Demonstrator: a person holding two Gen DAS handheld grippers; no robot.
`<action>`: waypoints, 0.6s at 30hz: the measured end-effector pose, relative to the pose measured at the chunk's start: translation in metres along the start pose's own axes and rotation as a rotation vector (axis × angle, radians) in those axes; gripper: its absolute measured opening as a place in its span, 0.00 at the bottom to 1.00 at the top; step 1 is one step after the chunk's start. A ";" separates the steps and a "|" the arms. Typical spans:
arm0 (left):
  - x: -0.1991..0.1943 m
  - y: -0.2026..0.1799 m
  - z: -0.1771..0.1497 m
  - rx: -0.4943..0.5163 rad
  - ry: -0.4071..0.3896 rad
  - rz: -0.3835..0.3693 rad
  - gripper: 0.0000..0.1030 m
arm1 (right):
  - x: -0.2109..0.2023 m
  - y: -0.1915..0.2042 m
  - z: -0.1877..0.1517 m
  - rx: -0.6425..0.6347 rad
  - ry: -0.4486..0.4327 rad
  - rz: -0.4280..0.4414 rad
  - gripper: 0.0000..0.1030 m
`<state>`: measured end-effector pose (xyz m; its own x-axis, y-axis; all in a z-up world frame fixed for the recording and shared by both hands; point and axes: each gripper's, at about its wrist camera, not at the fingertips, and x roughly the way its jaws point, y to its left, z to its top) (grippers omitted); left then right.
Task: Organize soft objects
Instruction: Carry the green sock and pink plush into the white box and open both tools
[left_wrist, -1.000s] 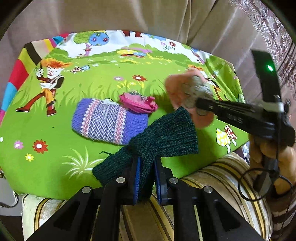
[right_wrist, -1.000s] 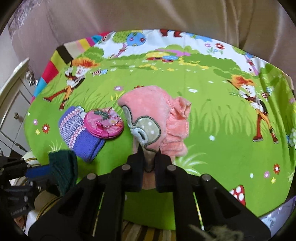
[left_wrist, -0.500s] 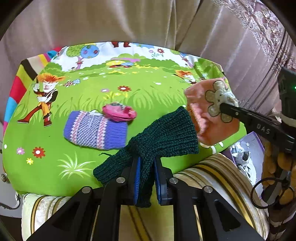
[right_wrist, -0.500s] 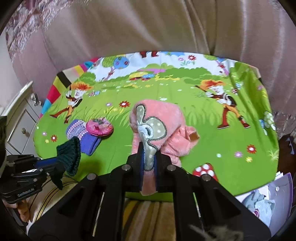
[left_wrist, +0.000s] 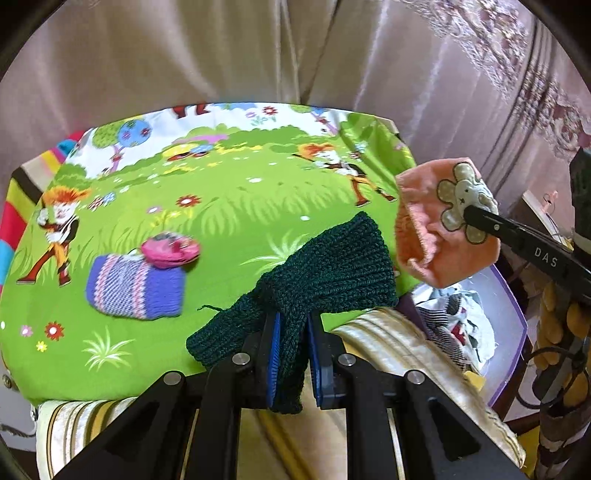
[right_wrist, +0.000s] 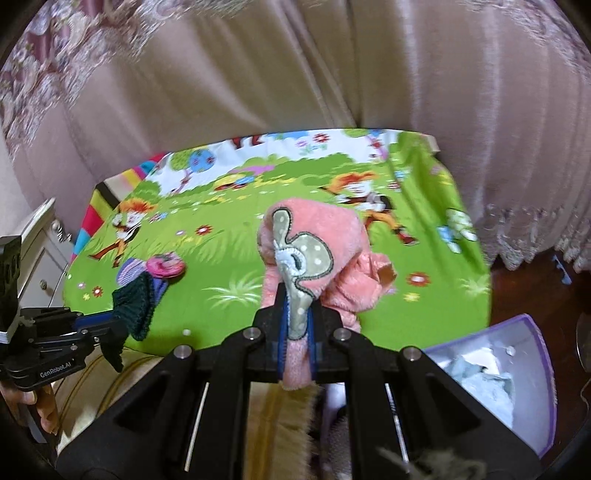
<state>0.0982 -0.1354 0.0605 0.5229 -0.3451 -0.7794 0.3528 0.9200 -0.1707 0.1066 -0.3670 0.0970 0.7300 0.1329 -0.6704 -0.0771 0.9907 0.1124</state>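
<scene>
My left gripper (left_wrist: 291, 354) is shut on a dark green knit piece (left_wrist: 328, 269) and holds it over the front edge of the green cartoon sheet (left_wrist: 229, 218). My right gripper (right_wrist: 297, 332) is shut on a pink fleece hat (right_wrist: 325, 251) with a grey flower patch. It holds the hat up at the sheet's right edge. The hat (left_wrist: 439, 229) also shows at the right of the left wrist view. A purple striped knit hat (left_wrist: 135, 286) lies on the sheet with a small pink pouch (left_wrist: 170, 251) on it.
A purple-rimmed box (right_wrist: 532, 373) with pale cloth items stands low at the right, past the sheet's edge; it also shows in the left wrist view (left_wrist: 509, 332). A striped cushion (left_wrist: 388, 332) runs along the front. Curtains hang behind. A white drawer unit (right_wrist: 40, 251) stands at left.
Both grippers have pulled back and risen from the sheet with their items. The pink hat has moved right, off the sheet and toward the box.
</scene>
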 end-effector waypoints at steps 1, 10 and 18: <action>0.001 -0.007 0.001 0.011 0.000 -0.006 0.14 | -0.004 -0.007 -0.001 0.009 -0.004 -0.011 0.11; 0.008 -0.070 0.013 0.123 -0.002 -0.065 0.14 | -0.043 -0.076 -0.015 0.088 -0.033 -0.135 0.11; 0.022 -0.136 0.022 0.240 0.018 -0.142 0.14 | -0.067 -0.124 -0.036 0.140 -0.033 -0.259 0.11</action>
<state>0.0784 -0.2724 0.0800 0.4421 -0.4626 -0.7685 0.5967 0.7914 -0.1331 0.0426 -0.4973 0.1020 0.7350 -0.1273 -0.6660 0.2074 0.9774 0.0421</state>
